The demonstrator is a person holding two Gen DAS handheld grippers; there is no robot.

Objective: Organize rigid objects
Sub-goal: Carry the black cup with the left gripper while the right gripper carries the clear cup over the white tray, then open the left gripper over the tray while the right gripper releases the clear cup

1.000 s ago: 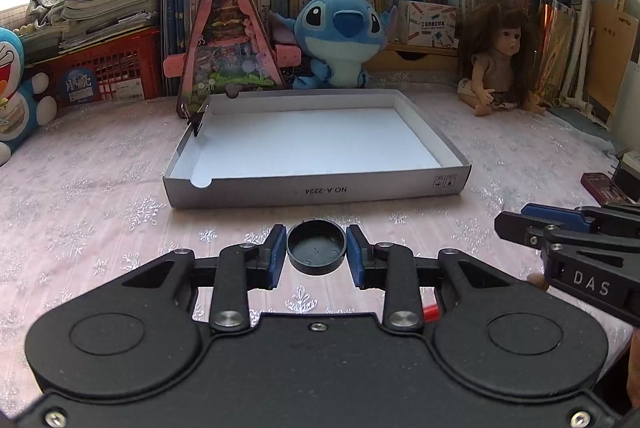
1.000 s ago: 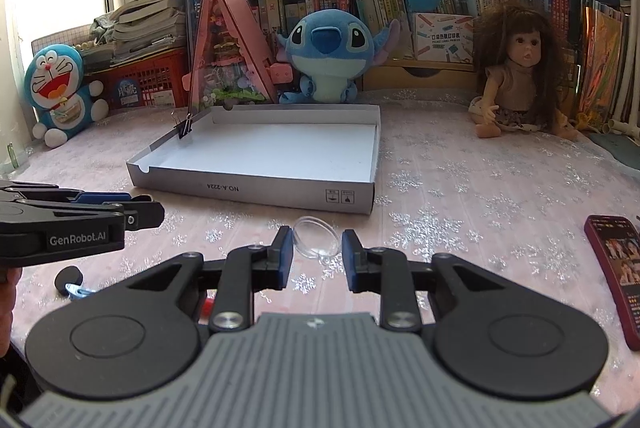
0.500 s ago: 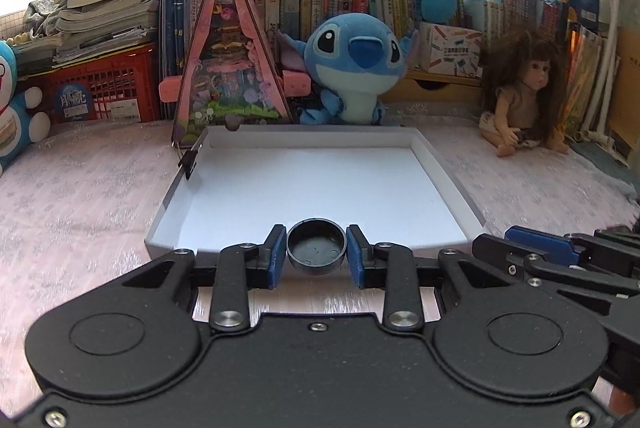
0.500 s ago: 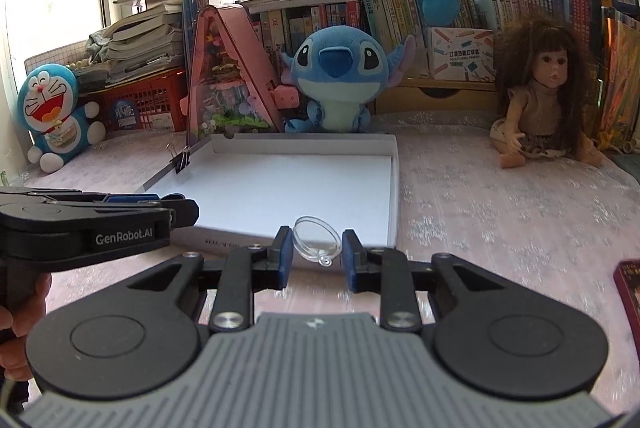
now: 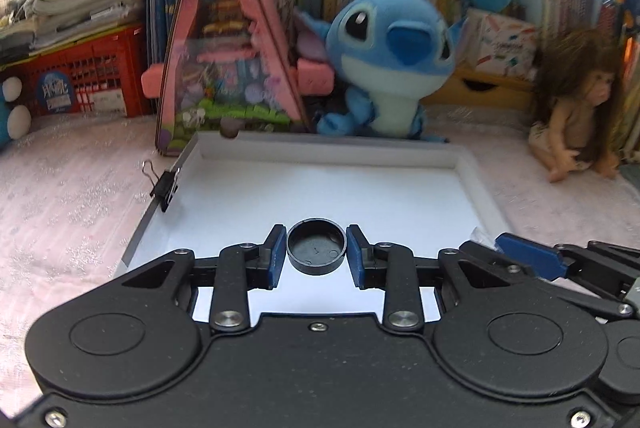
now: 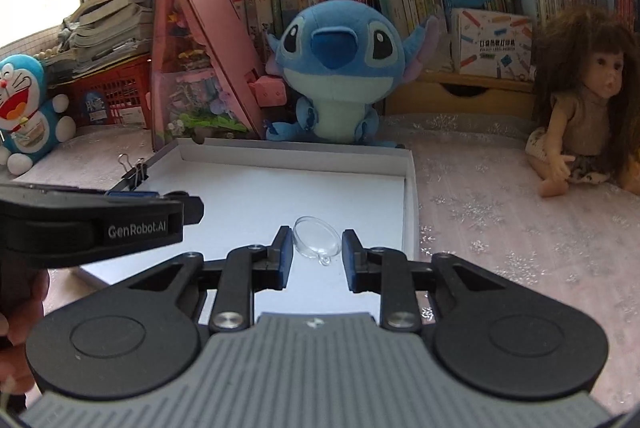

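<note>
Black cap (image 5: 316, 247) sits mouth-up, clamped in our left gripper (image 5: 316, 256), so it should land flat. Clear dish (image 6: 317, 238) is pinched in our right gripper (image 6: 316, 254), tilted. Both hang over the near part of the white box lid (image 5: 440, 158), just ahead and below. Binder clip (image 5: 165, 184) sits forward-left on its wall.

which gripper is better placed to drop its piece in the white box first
Left, marginally. The left gripper holds the black cap over the white box floor, well inside it. The right gripper, with the clear lid, sits closer to the box's right wall.
</note>
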